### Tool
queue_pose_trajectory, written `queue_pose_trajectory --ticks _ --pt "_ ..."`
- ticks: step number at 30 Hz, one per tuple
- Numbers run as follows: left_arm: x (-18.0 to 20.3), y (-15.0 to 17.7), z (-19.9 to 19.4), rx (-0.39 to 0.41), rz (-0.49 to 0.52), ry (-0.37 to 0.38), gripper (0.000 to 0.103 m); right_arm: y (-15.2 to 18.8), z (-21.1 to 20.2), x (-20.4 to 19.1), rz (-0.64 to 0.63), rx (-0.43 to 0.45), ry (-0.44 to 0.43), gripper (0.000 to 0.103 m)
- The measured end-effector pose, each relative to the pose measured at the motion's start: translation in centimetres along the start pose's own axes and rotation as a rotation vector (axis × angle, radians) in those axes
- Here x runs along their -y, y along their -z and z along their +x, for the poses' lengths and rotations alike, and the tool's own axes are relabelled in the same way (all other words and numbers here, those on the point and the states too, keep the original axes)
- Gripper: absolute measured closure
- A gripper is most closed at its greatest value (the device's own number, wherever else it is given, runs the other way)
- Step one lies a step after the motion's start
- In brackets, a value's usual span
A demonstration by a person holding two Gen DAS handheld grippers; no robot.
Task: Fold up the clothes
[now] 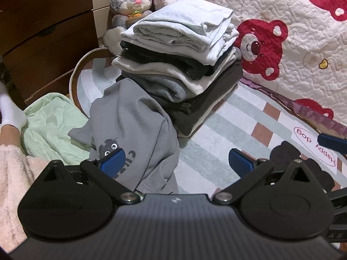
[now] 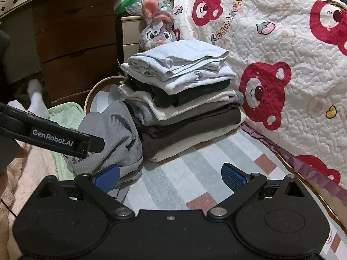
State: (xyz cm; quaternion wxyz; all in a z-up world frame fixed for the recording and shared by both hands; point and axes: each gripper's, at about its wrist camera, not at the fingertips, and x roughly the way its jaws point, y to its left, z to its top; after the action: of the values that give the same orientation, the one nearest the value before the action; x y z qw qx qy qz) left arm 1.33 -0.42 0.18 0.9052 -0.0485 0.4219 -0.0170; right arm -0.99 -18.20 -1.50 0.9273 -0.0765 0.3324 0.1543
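A grey ribbed top [image 1: 134, 127] with a cartoon animal print lies crumpled on the rug, leaning against a tall stack of folded clothes [image 1: 180, 49]. The same grey top [image 2: 112, 134] and the stack [image 2: 182, 91] show in the right wrist view. My left gripper [image 1: 176, 162] is open, low over the rug, its left pad in front of the top's print. My right gripper [image 2: 170, 176] is open too, with only rug between its blue pads. The left gripper's arm [image 2: 54, 139] crosses the right view at the left. A right fingertip [image 1: 331, 142] shows at the left view's right edge.
A striped rug [image 1: 216, 143] covers the floor. A quilt with red bears [image 1: 292, 32] hangs on the right. A plush rabbit [image 1: 132, 2] sits behind the stack, brown drawers [image 1: 47, 32] stand at the left. A light green cloth [image 1: 49, 125] and a person's socked foot [image 1: 10, 110] lie left.
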Motion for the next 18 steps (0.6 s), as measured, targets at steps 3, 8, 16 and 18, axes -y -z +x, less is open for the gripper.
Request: queue_pose_trajectory --ticks 3,8,16,18 --pt "-0.01 -0.02 0.03 0.003 -0.004 0.011 0.000 0.17 0.11 0.21 0.006 0.003 0.002 0.002" --pt "0.16 0.21 0.04 0.005 -0.001 0.003 0.000 0.39 0.19 0.39 0.013 -0.005 -0.010 0.002" --pt "0.78 0.80 -0.54 0.046 0.018 -0.014 0.000 0.78 0.27 0.29 0.023 -0.010 -0.027 0.002" --pt "0.89 0.78 -0.69 0.053 0.023 -0.009 0.000 0.84 0.24 0.23 0.018 -0.012 -0.026 0.002"
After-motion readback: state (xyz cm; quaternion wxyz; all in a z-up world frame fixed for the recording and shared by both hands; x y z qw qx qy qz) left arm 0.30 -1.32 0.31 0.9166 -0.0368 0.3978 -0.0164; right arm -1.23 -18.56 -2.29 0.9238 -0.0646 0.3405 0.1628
